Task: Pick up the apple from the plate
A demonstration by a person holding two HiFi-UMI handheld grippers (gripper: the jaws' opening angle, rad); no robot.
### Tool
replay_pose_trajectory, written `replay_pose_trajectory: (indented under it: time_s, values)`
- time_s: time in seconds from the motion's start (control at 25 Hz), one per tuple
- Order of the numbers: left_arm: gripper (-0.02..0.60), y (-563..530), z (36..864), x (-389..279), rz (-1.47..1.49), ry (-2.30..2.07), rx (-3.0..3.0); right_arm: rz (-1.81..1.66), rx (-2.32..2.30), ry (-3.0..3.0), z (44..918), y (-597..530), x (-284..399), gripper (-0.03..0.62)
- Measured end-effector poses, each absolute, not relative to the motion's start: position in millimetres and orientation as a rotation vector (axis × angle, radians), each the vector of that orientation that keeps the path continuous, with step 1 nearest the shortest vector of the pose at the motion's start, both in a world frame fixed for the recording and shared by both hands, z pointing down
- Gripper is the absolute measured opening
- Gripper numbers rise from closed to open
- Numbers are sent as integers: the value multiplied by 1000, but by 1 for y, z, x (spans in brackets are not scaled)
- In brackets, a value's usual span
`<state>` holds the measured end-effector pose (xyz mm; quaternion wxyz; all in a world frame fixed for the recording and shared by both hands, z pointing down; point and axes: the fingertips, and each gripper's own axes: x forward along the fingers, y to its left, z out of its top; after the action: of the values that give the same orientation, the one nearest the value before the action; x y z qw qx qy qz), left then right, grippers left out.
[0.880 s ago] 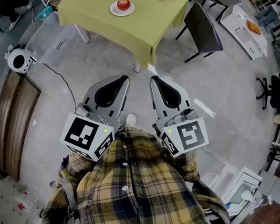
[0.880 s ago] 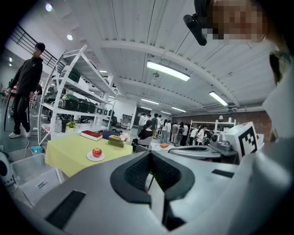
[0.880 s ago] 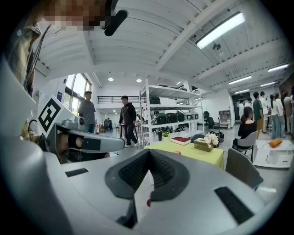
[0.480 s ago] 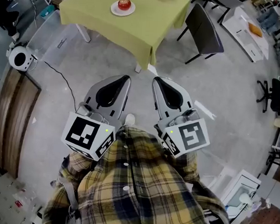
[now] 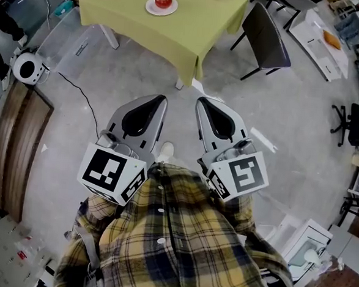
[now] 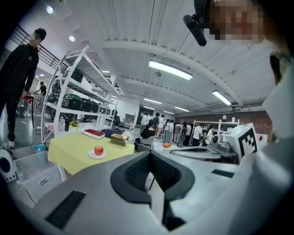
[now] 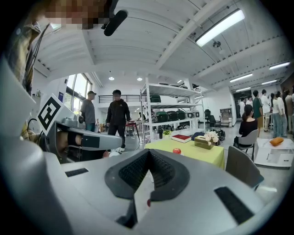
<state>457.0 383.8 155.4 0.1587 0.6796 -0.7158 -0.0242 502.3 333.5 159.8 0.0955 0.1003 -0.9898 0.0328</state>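
1. The red apple (image 5: 163, 0) sits on a small round white plate (image 5: 149, 9). The plate is on a table draped in a yellow-green cloth (image 5: 175, 32) at the far top of the head view, well apart from both grippers.
2. The left gripper (image 5: 158, 101) is held out in front of the person's yellow-and-navy plaid shirt (image 5: 178, 244). Its jaws are pressed together at the tips and grip nothing.
3. The right gripper (image 5: 203, 103) is just beside it, likewise closed tip to tip and empty.
4. Bare grey concrete floor (image 5: 142, 70) lies between the grippers and the table. The nearest parts of the table are the cloth's hanging corner and a white table leg (image 5: 179, 83).
5. A dark grey chair (image 5: 269, 39) stands just beside the table's right edge.
6. In the left gripper view, a red-covered book (image 6: 94, 133) and a tan tissue box (image 6: 118, 139) lie on the table behind the apple.
7. On the floor left of the table are a clear plastic bin (image 5: 70, 46) and a round white device (image 5: 26, 68). A thin black cable (image 5: 78, 99) runs across the floor from near the device.
8. A white metal shelving rack (image 6: 80, 98) rises behind the table.
9. A person in black clothes (image 6: 18, 78) stands at the left, and a group of people (image 6: 177, 131) is gathered farther back.
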Motion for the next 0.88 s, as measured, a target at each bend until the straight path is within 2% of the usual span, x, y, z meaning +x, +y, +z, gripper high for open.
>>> replay_pose_trajectory:
  time_s: [0.36, 0.88]
  values:
    - [6, 366, 158, 409, -77, -2012, 1980, 103, 332, -2918, 164, 320, 456, -5]
    - [6, 321, 155, 275, -61, -1944, 2045, 107, 396, -2909, 160, 280, 319, -5]
